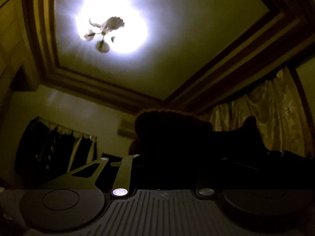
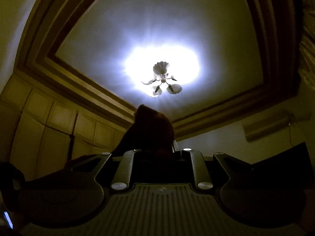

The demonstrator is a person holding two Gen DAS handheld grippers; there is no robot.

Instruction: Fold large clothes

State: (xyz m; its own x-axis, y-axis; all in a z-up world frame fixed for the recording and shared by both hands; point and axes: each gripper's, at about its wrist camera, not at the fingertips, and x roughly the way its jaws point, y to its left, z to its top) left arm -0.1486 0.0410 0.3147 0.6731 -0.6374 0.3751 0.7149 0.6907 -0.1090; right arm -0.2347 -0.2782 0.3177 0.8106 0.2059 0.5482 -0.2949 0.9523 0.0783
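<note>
dark garment (image 2: 151, 129) bunched above right tool (image 2: 157, 157)

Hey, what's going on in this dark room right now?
Both claws point up at the ceiling, where a lit chandelier with shell-shaped glass shades hangs. A dark reddish-brown fuzzy garment rises bunched at the right claw, and a similar dark mass covers the left claw. Whether either is gripping is too dim to tell.

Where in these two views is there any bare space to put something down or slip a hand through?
No table or floor shows; both views look upward. Open air lies between the dark cloth and the ceiling lamp, and left of the cloth toward the cupboards. Low centre is crowded: the cloth bunches there.
</note>
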